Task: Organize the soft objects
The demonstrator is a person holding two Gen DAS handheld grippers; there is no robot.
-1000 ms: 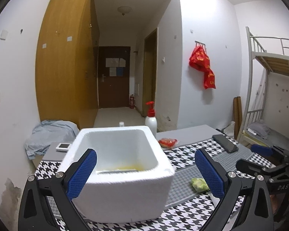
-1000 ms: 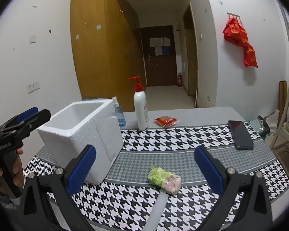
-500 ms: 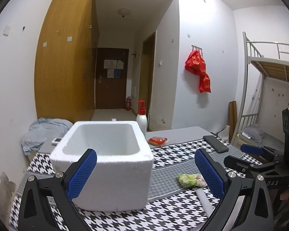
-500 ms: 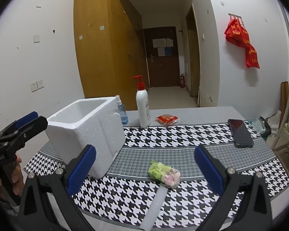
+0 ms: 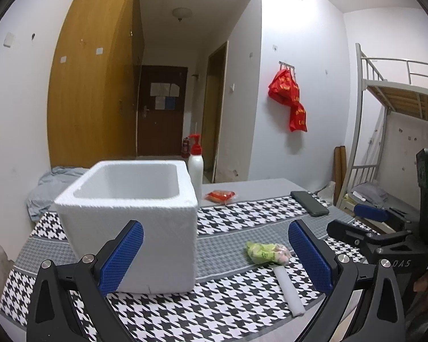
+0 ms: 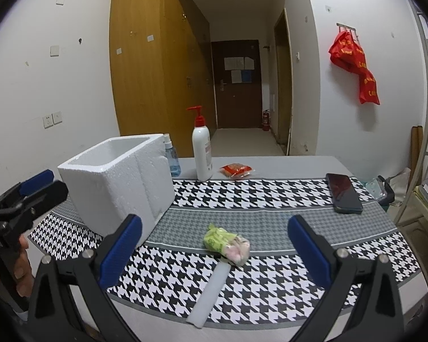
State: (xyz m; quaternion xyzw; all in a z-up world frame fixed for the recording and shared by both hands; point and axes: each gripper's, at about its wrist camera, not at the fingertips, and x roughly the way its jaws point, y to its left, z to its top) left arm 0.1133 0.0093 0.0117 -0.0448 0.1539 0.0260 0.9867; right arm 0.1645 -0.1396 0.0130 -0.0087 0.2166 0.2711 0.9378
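Houndstooth tablecloth, green soft packet lying ahead between wide-spread right gripper, left gripper likewise wide, perhaps empty

Floor of the foam box hidden behind its walls.

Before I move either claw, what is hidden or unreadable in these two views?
- Foam box floor: both views, hidden by its own walls.
- Blue spray bottle: left wrist view, hidden behind the box.
- Green soft packet print: too small, both views.
- Red packet label: too small.
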